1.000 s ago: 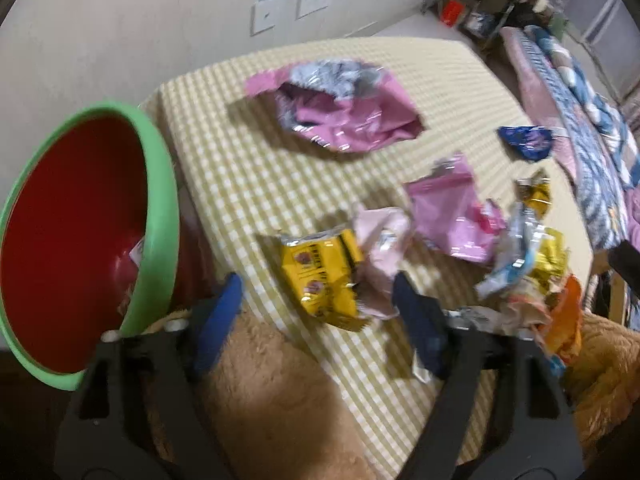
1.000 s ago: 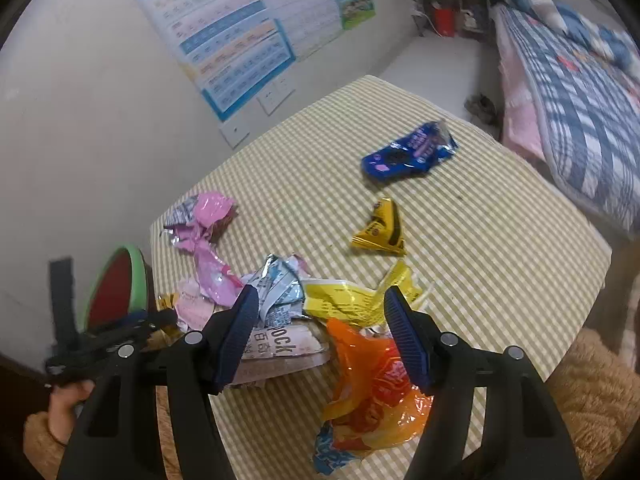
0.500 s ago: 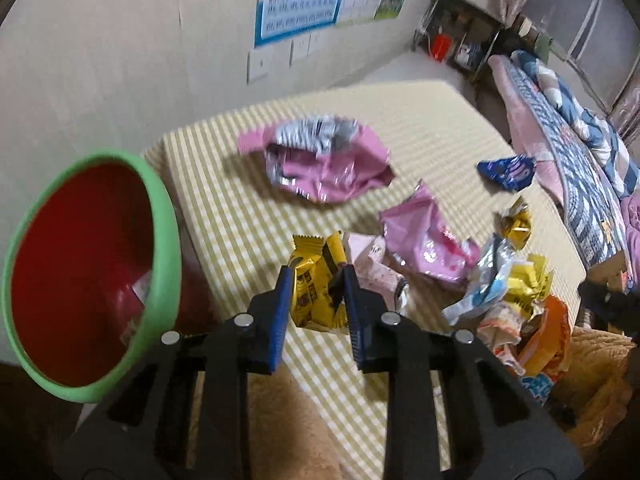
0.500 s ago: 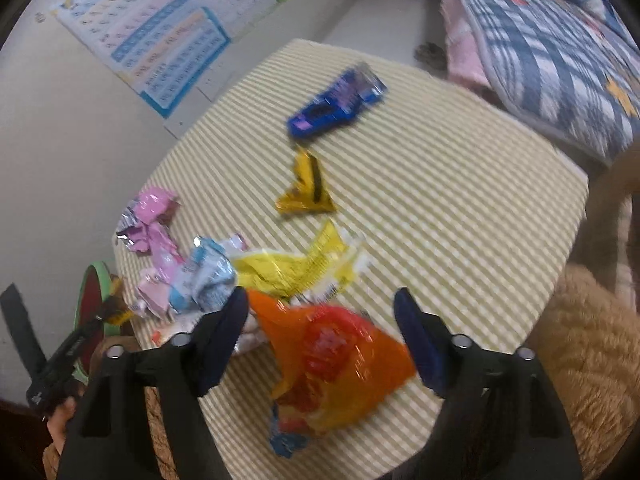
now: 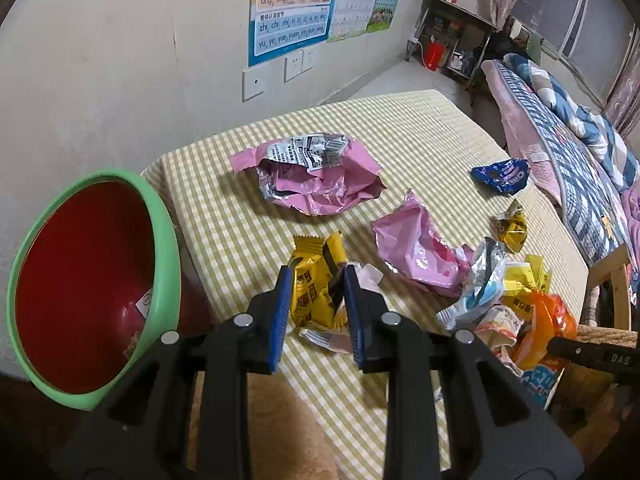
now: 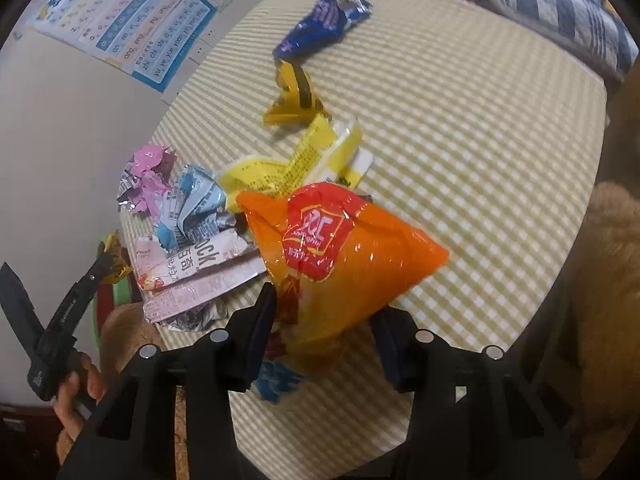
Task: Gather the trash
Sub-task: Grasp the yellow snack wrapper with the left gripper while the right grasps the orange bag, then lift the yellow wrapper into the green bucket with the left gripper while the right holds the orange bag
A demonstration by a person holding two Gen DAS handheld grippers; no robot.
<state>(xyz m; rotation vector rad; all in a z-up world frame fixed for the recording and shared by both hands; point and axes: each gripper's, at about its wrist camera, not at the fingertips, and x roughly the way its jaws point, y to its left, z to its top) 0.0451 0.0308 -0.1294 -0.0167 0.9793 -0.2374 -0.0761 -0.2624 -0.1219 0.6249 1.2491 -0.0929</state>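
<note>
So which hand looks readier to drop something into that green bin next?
The left. Its hand-held gripper is already shut on the yellow wrapper, right beside the green bin. The right hand-held gripper is only now closing around the orange bag, farther away.

A home bedroom, bed with plaid quilt right of the gingham-covered table, pinyin learning poster on the wall behind the table, curtained window beyond the bed, cluttered shelf unit in the far corner
</note>
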